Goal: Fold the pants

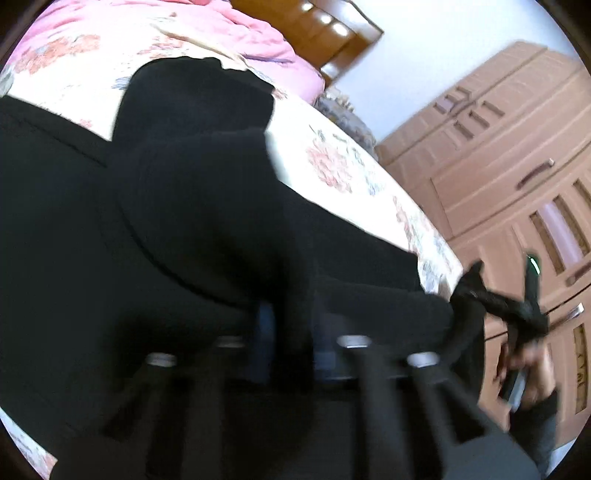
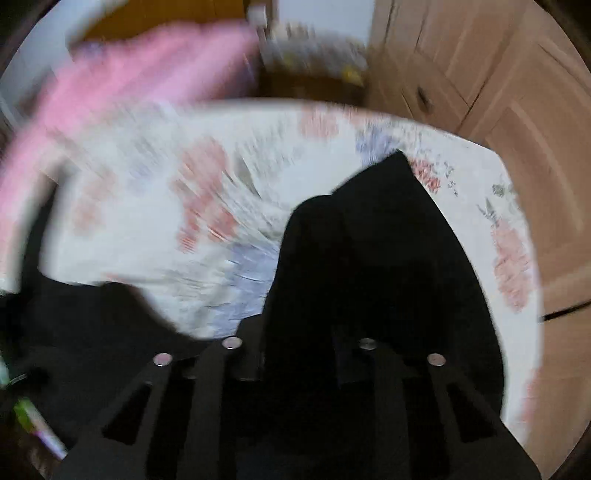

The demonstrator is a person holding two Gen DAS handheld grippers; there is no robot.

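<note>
black pants [image 1: 192, 206] on floral bed [image 1: 332, 166], left gripper [image 1: 286, 332] clenched on pants, right gripper [image 2: 299, 343] grasping pants [image 2: 369, 258], wardrobe [image 1: 498, 155] far right

Even daylight, heavy motion blur, fisheye warping

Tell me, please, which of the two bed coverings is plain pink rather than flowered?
The crumpled blanket heaped at the far end is plain pink; the sheet under the black pants is white with flowers.

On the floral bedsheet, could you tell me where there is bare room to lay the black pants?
The floral bedsheet lies bare between the pink blanket and the black pants, plus a narrow strip along the edge facing the wooden wardrobe. Near both grippers, pants cover it.
</note>
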